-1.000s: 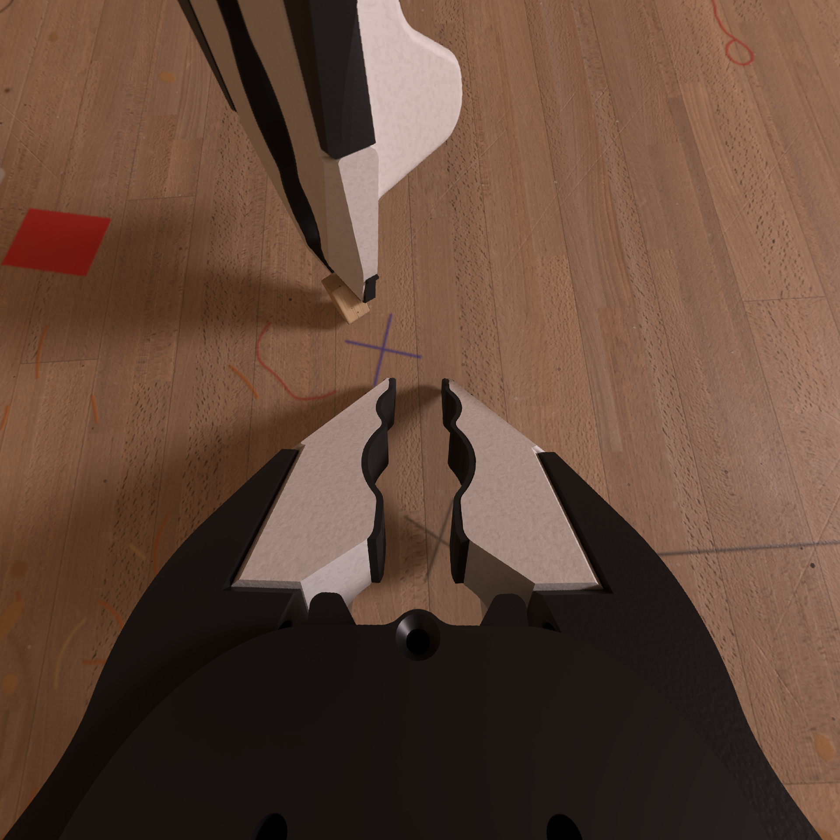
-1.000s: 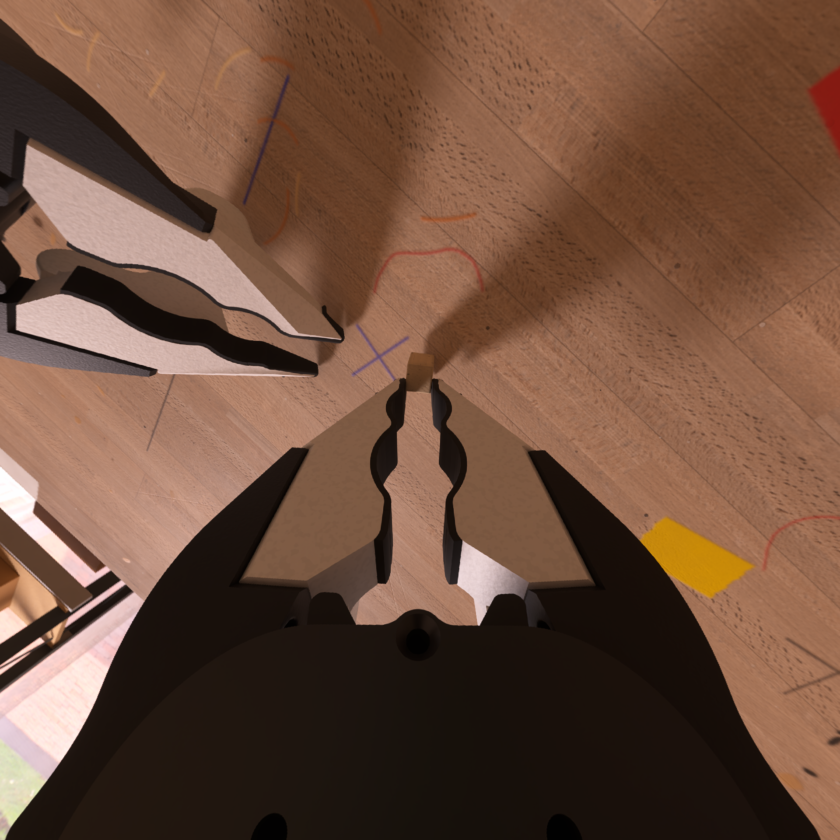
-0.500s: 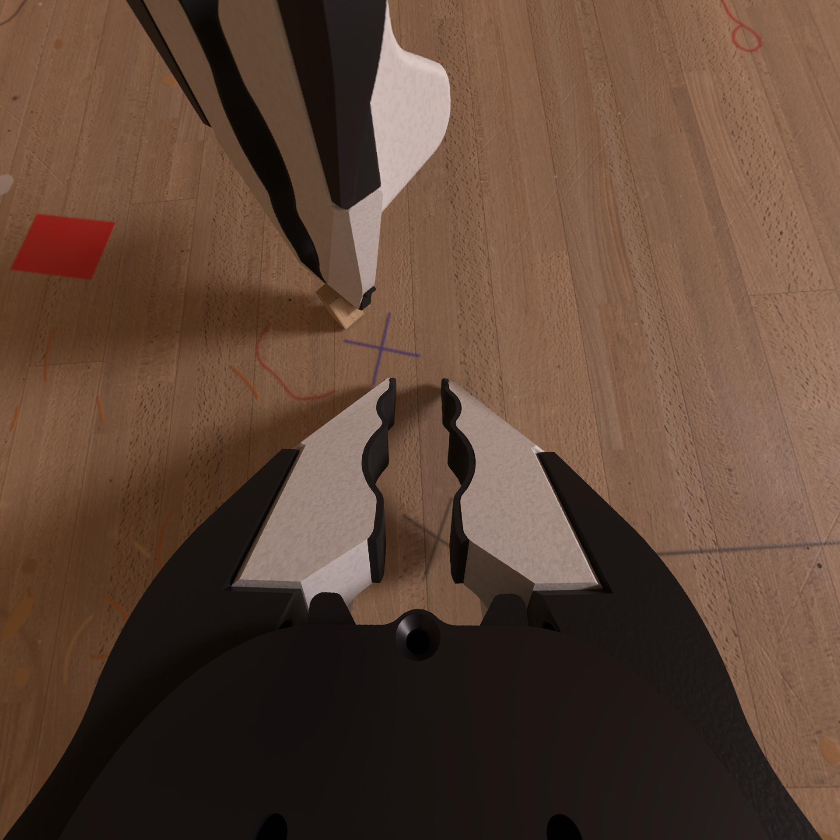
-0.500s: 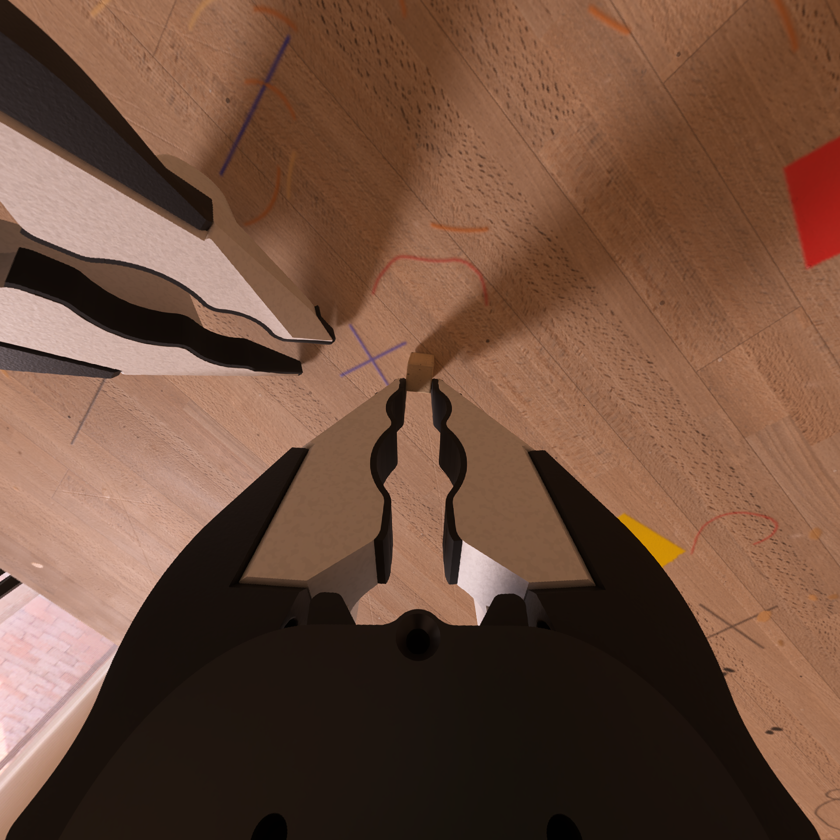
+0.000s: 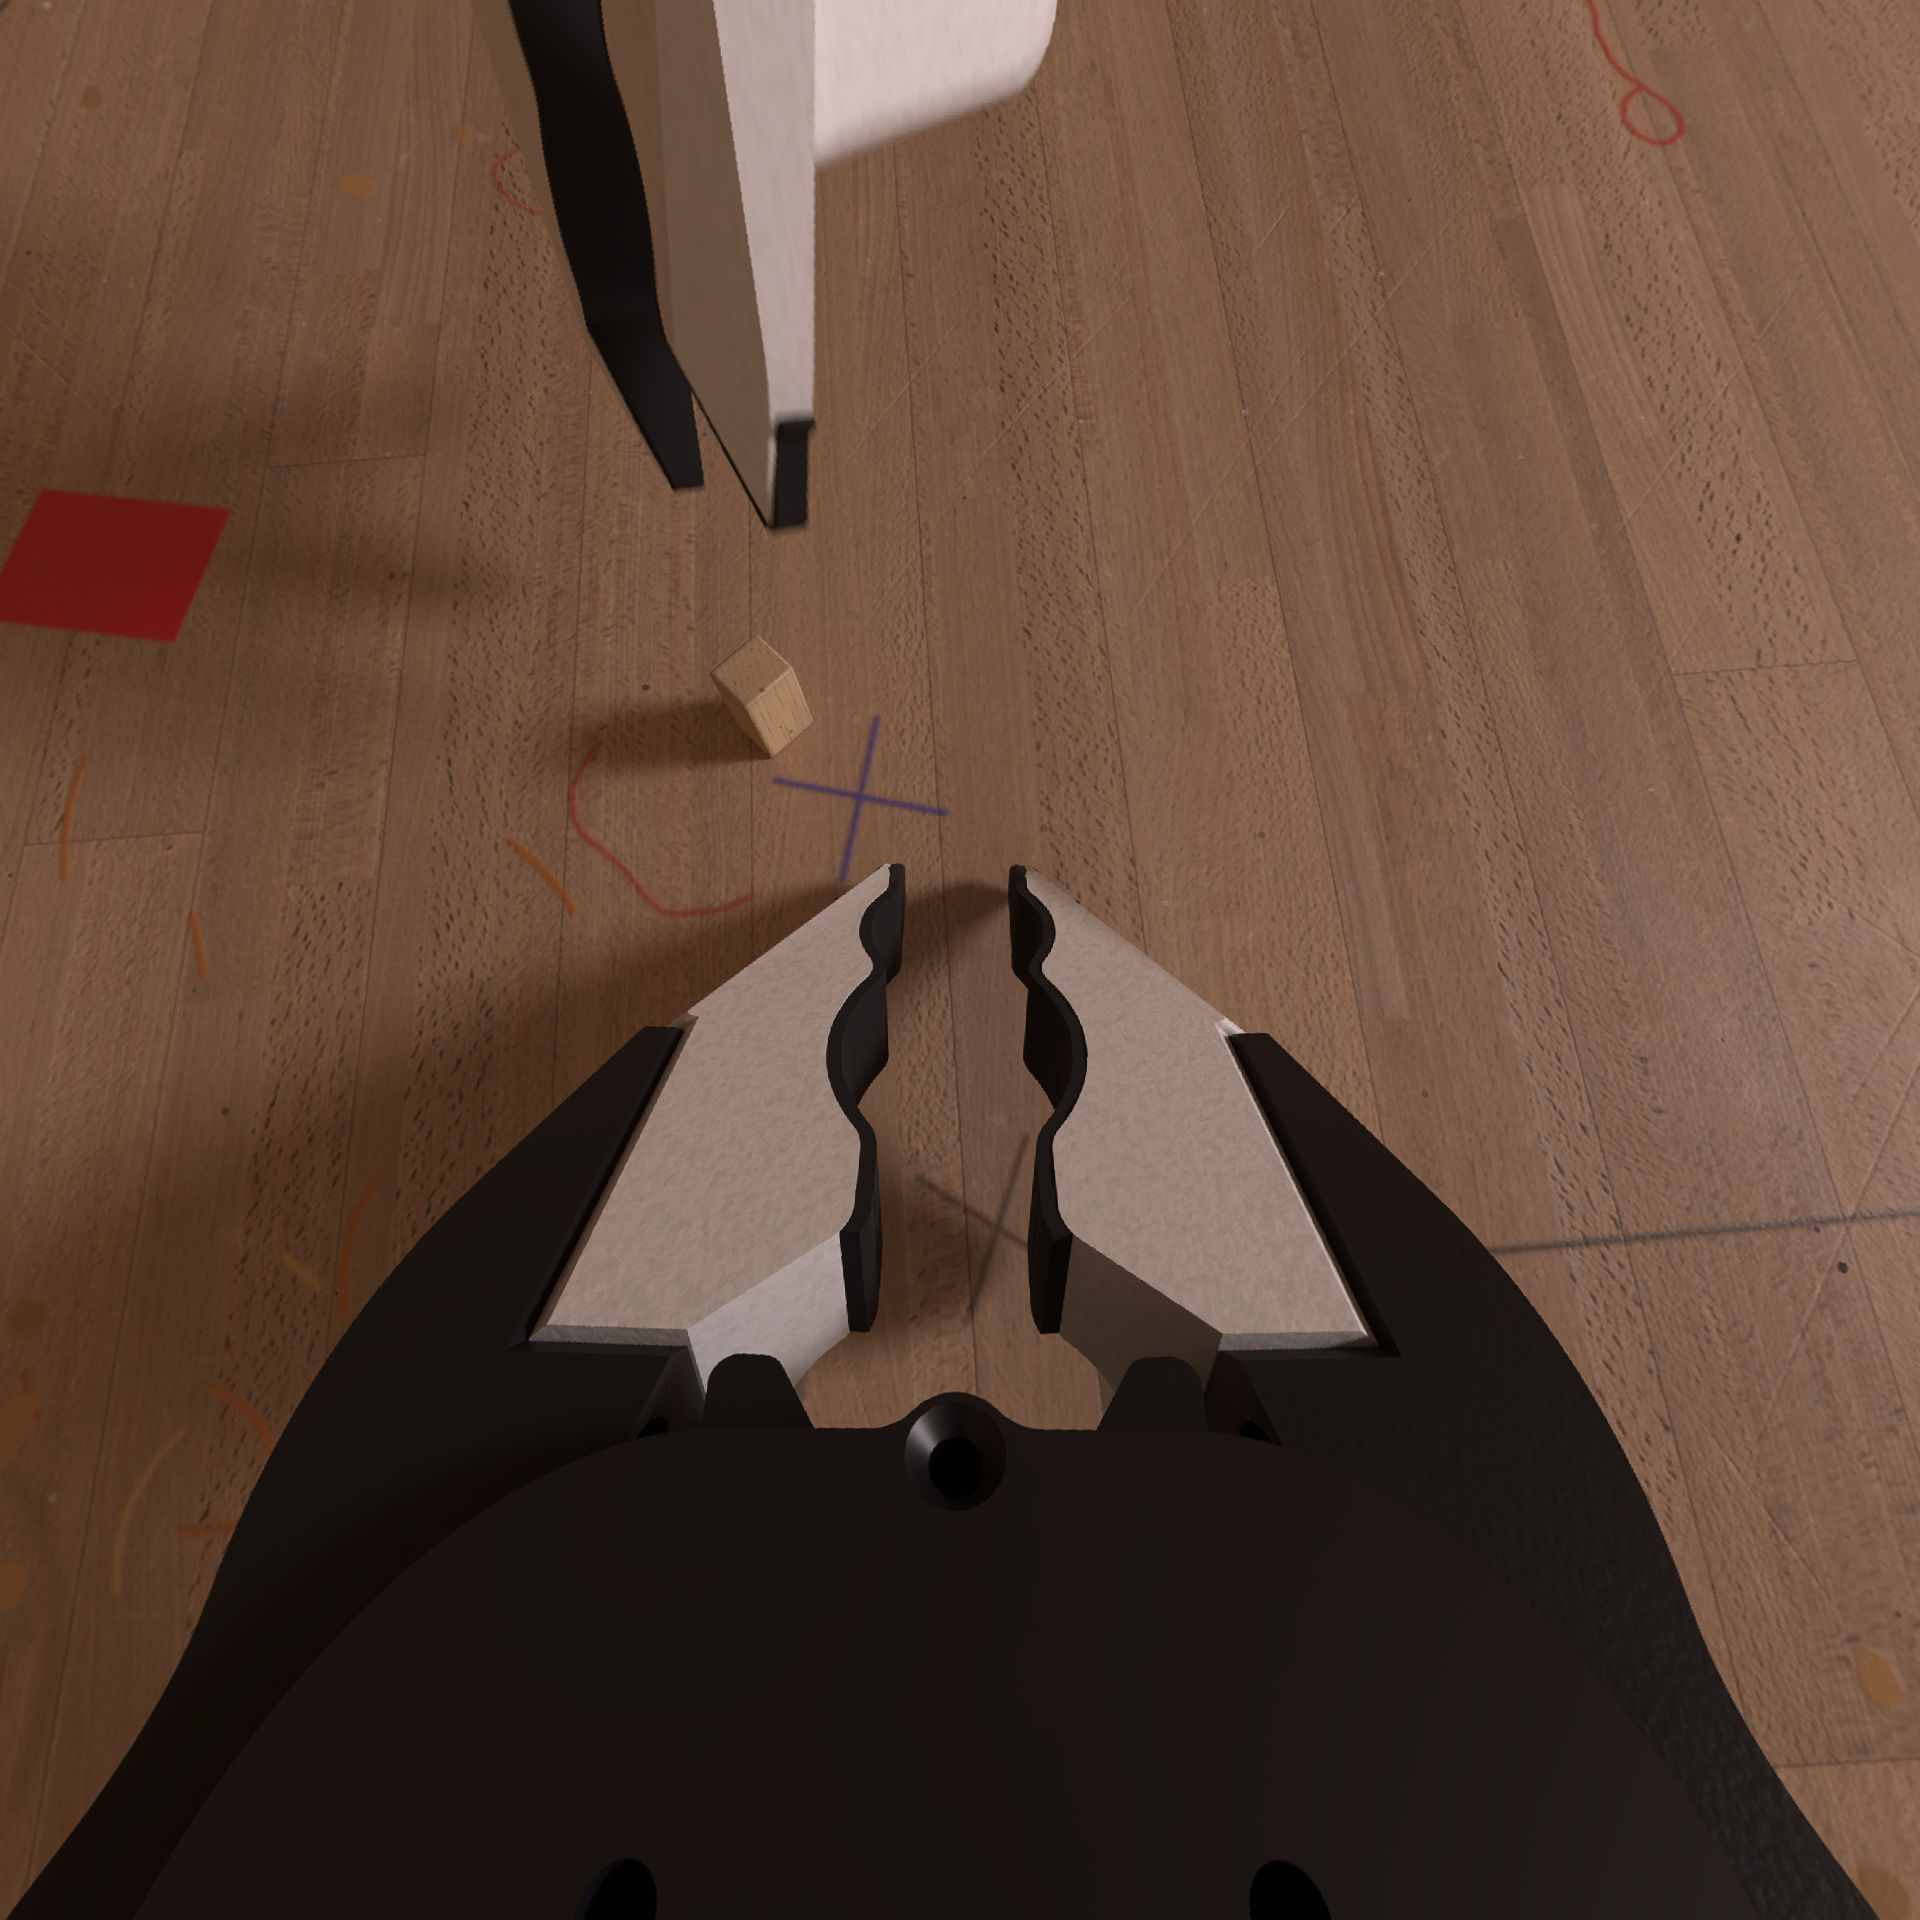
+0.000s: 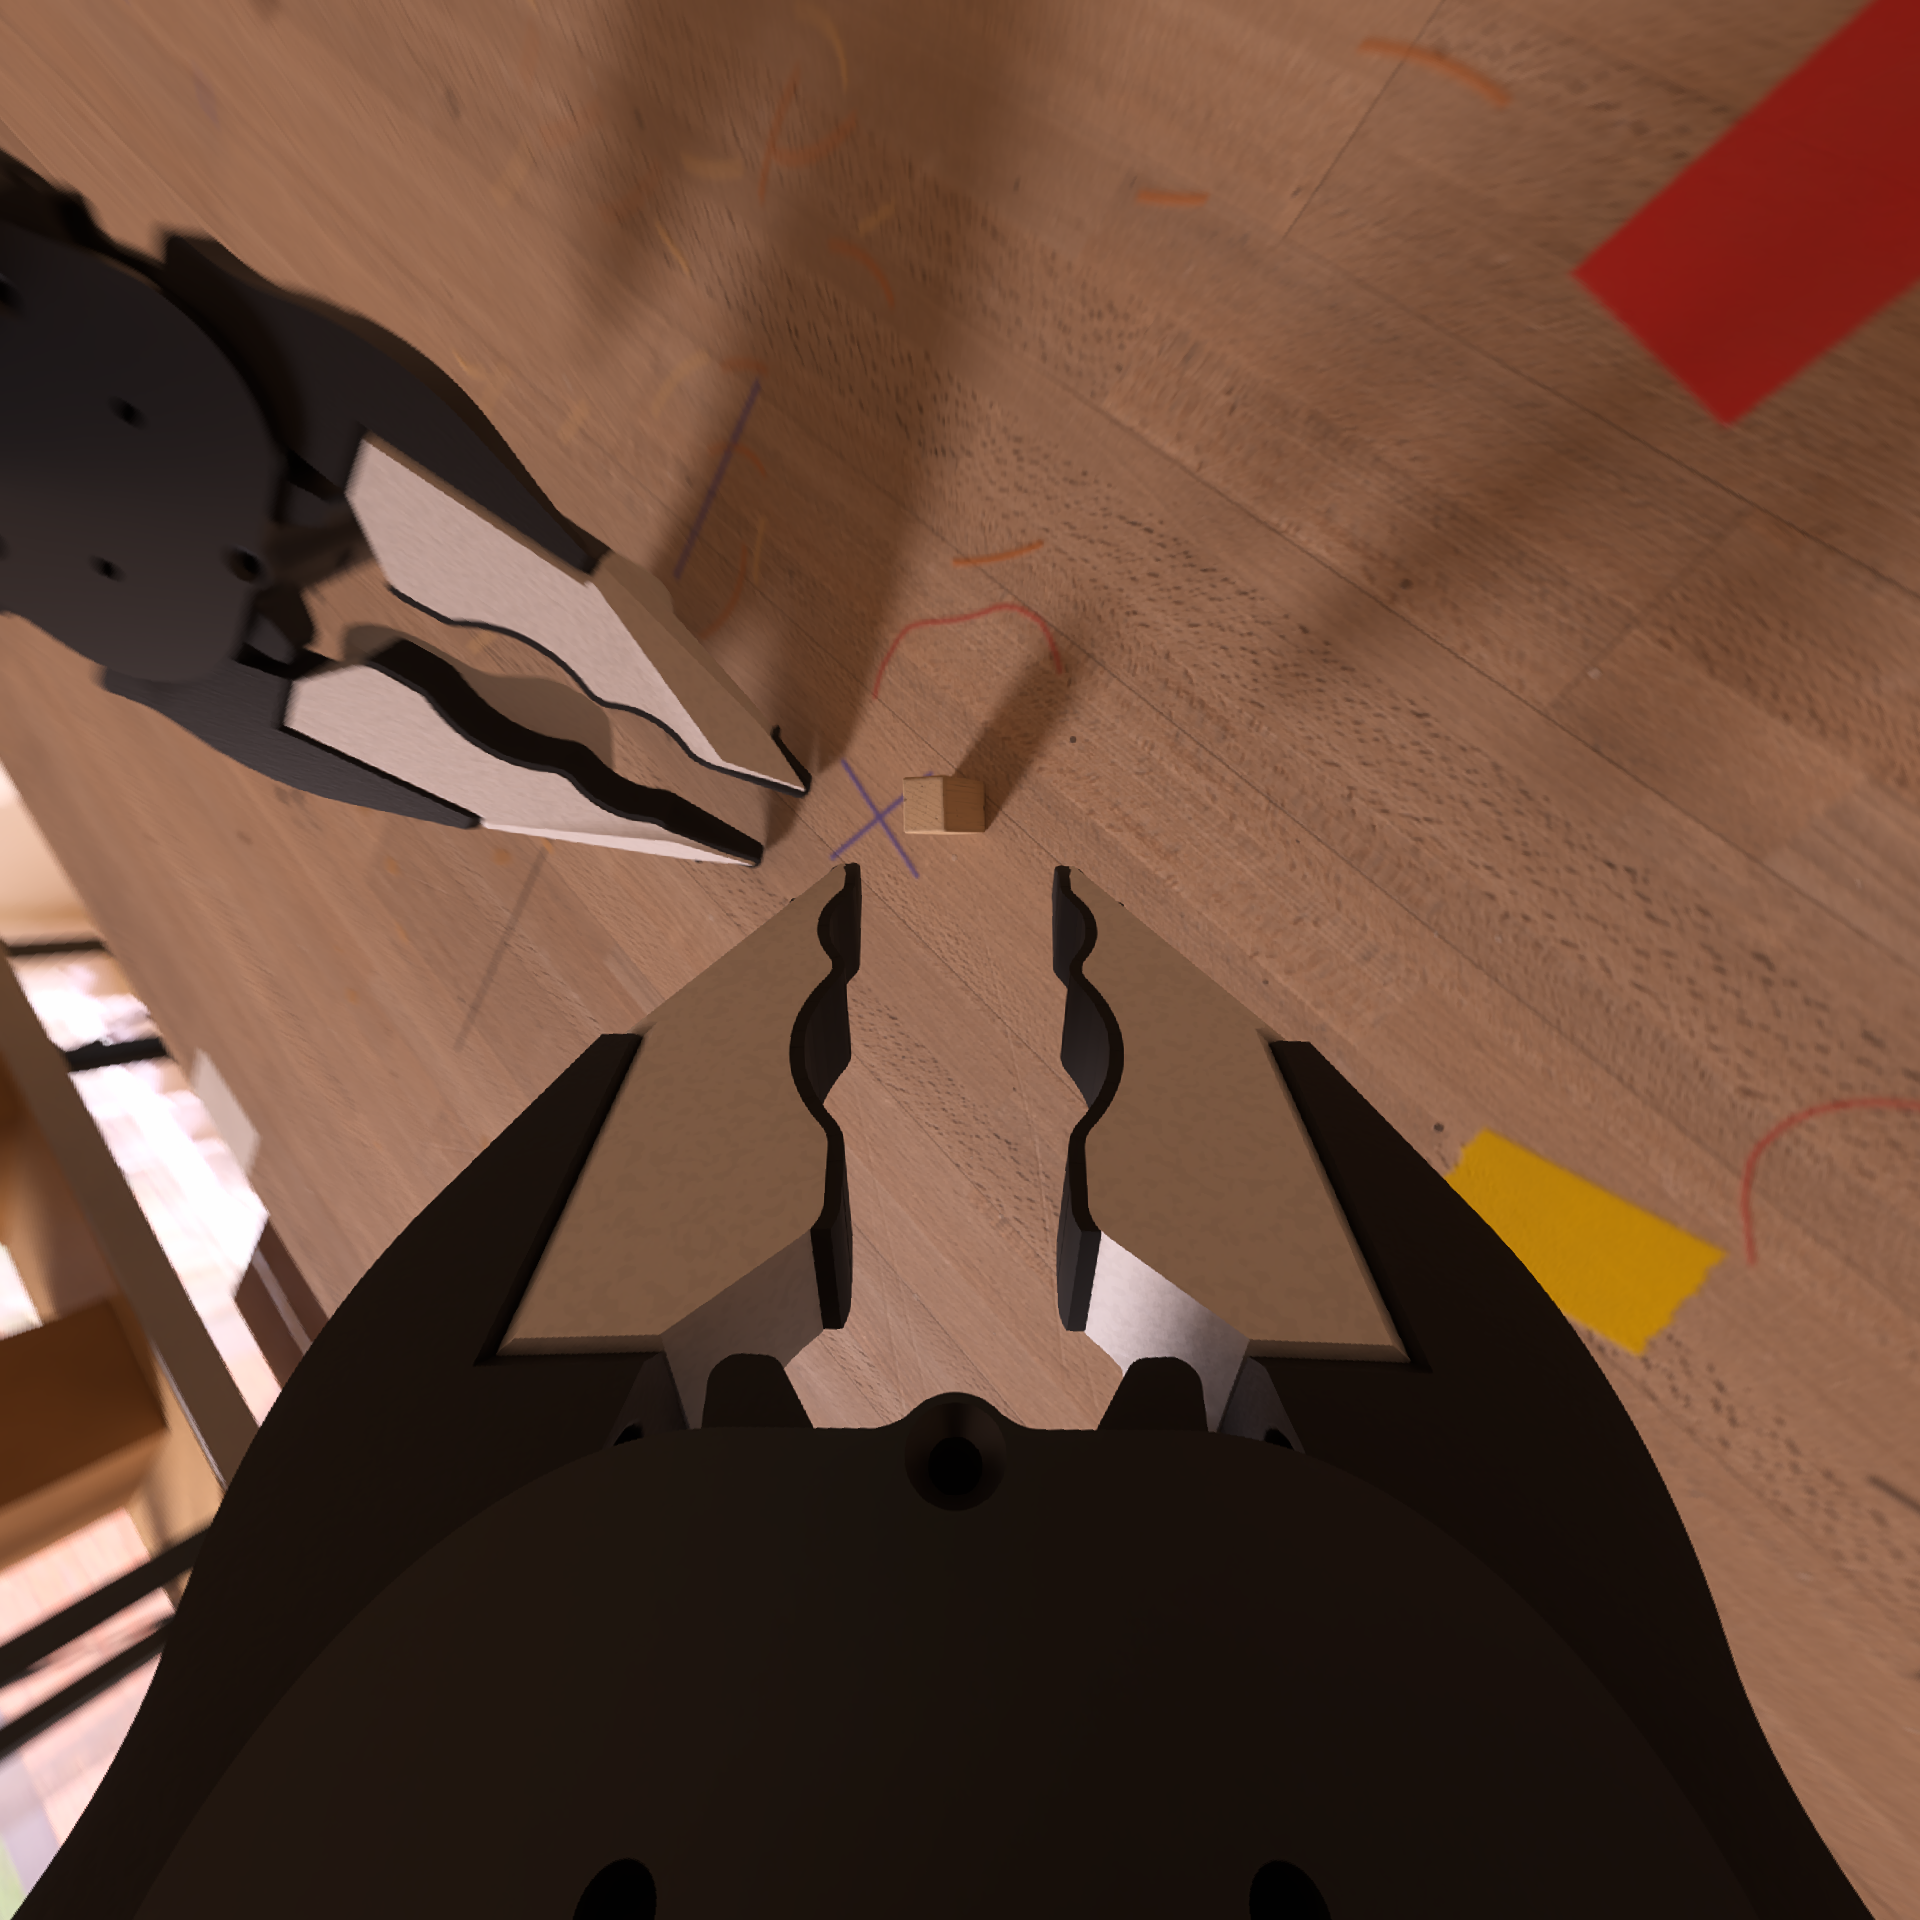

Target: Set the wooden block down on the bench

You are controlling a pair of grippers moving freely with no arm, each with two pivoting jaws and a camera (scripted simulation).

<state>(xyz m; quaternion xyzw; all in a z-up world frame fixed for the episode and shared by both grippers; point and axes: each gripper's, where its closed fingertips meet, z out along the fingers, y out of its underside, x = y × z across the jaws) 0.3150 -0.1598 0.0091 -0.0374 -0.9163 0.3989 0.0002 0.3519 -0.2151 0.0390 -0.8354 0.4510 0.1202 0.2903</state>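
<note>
The small wooden block (image 5: 762, 694) lies free on the wooden bench (image 5: 1351, 623), slightly tilted in the left wrist view, beside a purple cross mark (image 5: 860, 800). My right gripper (image 6: 954, 883) is open and empty, raised above the block (image 6: 941, 805). It also shows at the top of the left wrist view (image 5: 738, 488), clear of the block. My left gripper (image 5: 956, 883) is open and empty, with a narrow gap between its fingers, low over the bench just short of the cross. It shows at the left of the right wrist view (image 6: 774, 816).
A red patch (image 5: 109, 577) lies on the bench left of the block and also shows in the right wrist view (image 6: 1766, 229). A yellow patch (image 6: 1579, 1236) lies to the right. The bench edge (image 6: 208, 1039) runs along the left, with floor below.
My right gripper has opened, let go of the wooden block and risen away from it. The block now rests on the bench. My left gripper has not moved.
</note>
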